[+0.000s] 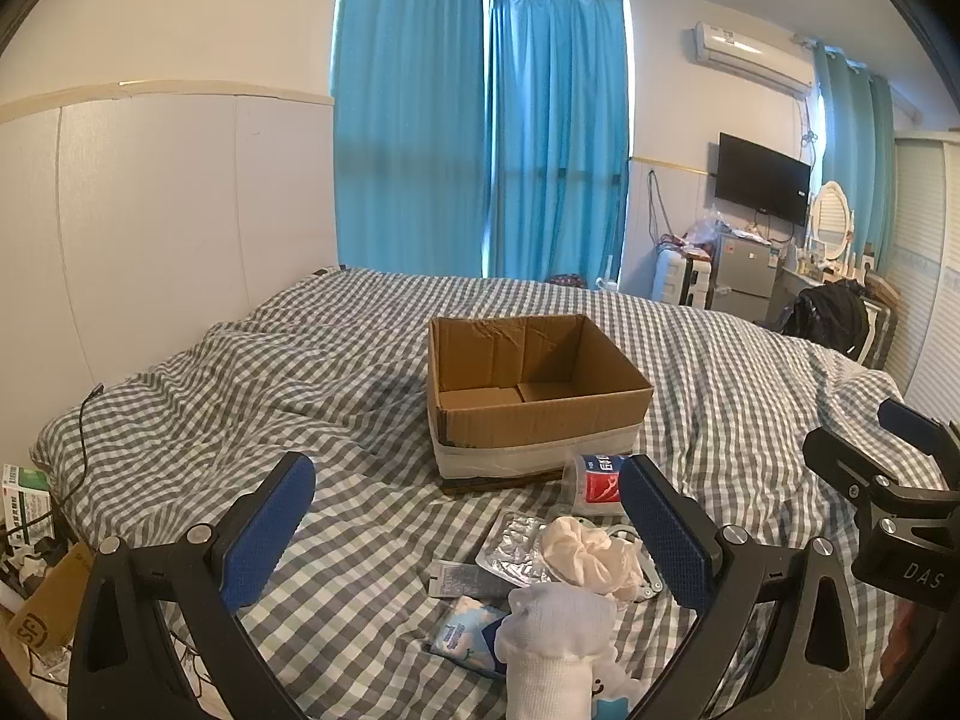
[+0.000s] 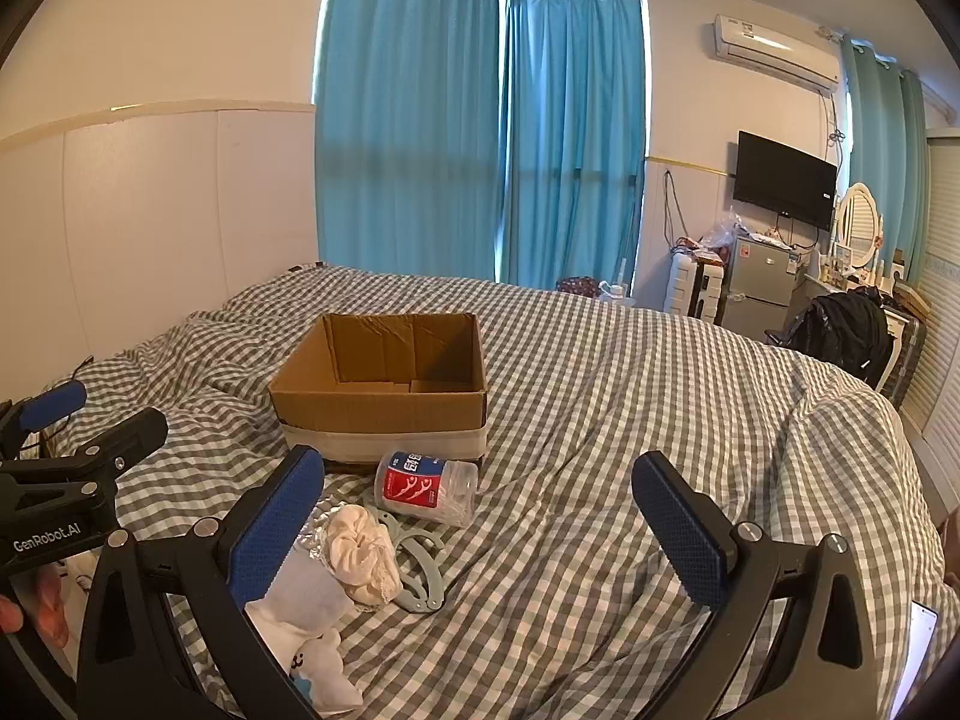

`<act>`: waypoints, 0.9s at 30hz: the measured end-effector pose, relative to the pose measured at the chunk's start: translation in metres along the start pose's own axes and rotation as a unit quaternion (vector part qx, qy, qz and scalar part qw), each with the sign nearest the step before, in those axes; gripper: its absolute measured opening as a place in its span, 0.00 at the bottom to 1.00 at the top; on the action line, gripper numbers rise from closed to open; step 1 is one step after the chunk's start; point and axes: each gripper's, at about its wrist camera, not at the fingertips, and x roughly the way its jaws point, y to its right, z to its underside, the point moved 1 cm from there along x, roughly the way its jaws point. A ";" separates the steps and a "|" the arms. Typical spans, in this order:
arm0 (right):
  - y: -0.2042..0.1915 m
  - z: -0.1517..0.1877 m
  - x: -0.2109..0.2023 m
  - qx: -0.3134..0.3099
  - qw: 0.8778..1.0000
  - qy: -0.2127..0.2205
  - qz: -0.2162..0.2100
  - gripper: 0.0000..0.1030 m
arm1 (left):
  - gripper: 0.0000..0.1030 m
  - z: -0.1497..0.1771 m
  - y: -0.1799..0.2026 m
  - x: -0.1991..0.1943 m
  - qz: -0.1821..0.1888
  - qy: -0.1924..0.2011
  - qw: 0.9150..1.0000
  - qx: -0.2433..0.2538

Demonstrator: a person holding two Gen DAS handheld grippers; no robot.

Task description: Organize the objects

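An open, empty cardboard box (image 1: 528, 390) (image 2: 384, 384) stands on the checked bed. In front of it lies a clutter: a clear floss-pick jar with a red label (image 1: 591, 477) (image 2: 426, 486), a cream scrunchie (image 1: 591, 555) (image 2: 360, 558), a foil blister pack (image 1: 510, 546), a white sock (image 1: 552, 642) (image 2: 306, 618), a tissue pack (image 1: 462, 636), a grey sachet (image 1: 462, 579) and a pale blue clip (image 2: 423, 576). My left gripper (image 1: 468, 516) is open above the clutter, holding nothing. My right gripper (image 2: 480, 522) is open and empty, to the right of the clutter.
The grey-and-white checked duvet (image 2: 600, 396) covers the whole bed. A white headboard wall (image 1: 150, 228) is on the left, with boxes and a cable (image 1: 36, 534) on the floor beside it. Blue curtains, a fridge (image 2: 759, 282), a TV and a chair with a black backpack (image 2: 846, 330) stand beyond the bed.
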 end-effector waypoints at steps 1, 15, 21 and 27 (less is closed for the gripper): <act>0.000 0.000 0.000 0.000 1.000 0.000 0.000 1.00 | 1.00 0.000 0.000 0.000 -0.001 0.000 1.000 0.000; 0.001 0.000 -0.001 0.001 1.000 0.000 -0.001 1.00 | 1.00 0.000 0.002 0.000 -0.002 0.000 1.000 0.003; 0.001 0.000 -0.001 0.002 1.000 0.001 0.000 1.00 | 1.00 -0.002 0.004 0.001 -0.001 -0.002 1.000 0.008; 0.003 -0.001 -0.002 0.003 1.000 0.002 0.000 1.00 | 1.00 -0.003 0.004 0.000 0.000 0.000 1.000 0.006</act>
